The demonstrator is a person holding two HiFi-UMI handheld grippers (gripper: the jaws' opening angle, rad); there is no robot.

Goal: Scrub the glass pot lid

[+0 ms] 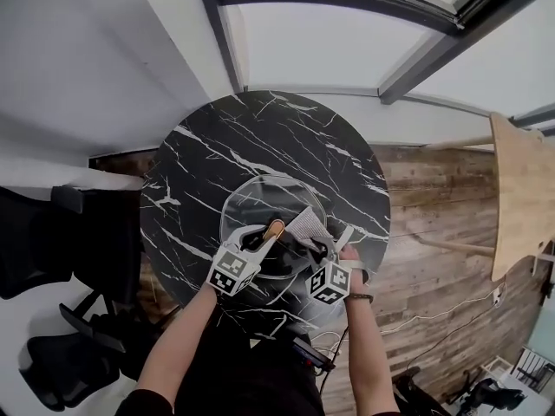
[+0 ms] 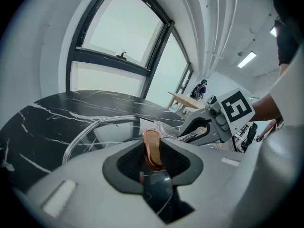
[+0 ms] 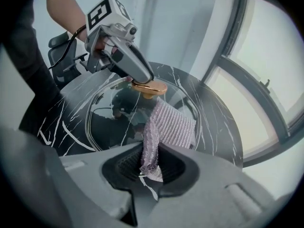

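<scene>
Glass pot lid [image 1: 247, 199], round, metal-rimmed, oval knob [image 1: 275, 229]

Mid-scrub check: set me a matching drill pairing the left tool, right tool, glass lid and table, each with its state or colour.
Things:
1. left tool
2. right tool
3. glass lid
4. table

States or colours:
A. black with white veins
B. shut on the mesh cloth
C. clear, lying under the cloth
D. shut on the brown lid knob

Pairs: 1-D, 2-B, 3-C, 4-A
</scene>
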